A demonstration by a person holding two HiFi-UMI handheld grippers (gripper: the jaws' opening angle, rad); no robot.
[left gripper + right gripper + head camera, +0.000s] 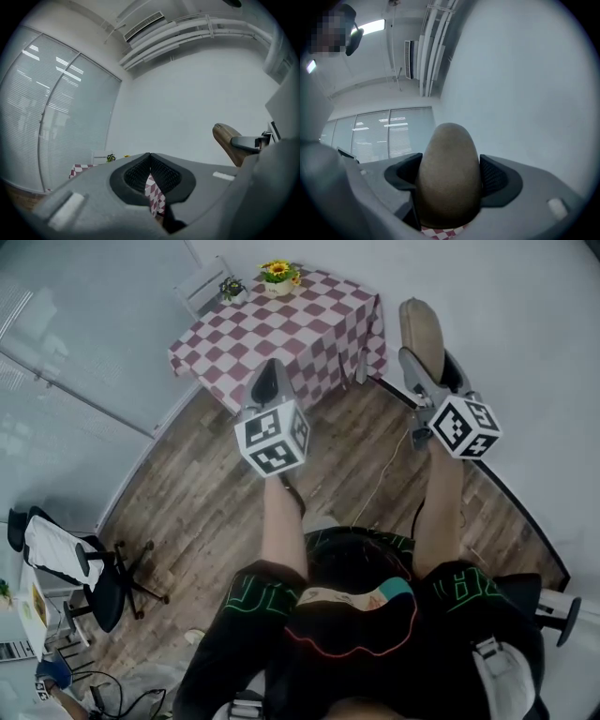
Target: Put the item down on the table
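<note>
The right gripper (pixel 424 360) has its fingers (pixel 499 180) closed on the sides of the item (pixel 449 173), a brown, rounded, egg-shaped thing. The pads press against its lower part, and much of it stands out past the fingertips. The left gripper (pixel 150 158) has its fingers (pixel 133 177) brought together with nothing between them. Only a sliver of checked cloth (pixel 153 194) shows through the gap beyond them. The surface (pixel 281 334) lies ahead of and well below both pairs of fingers, so the item is well apart from it, with bare floor (pixel 216 493) below. The biggest risk, as I judge it, is letting go too early, because from here the item would fall to the floor rather than onto the cloth. A second risk comes from the shape: curved sides held low can squeeze forward out of the pads if the grip tightens or the gripper tips down on the way. Being rounded, the item may also roll once released, so a spot near the close edge of the surface could send it over. Two flower pots (pixel 278 277) stand at the far side beyond the fingers, and reaching too deep could knock them. The idle left fingers could snag the cloth if they come along too low.
</note>
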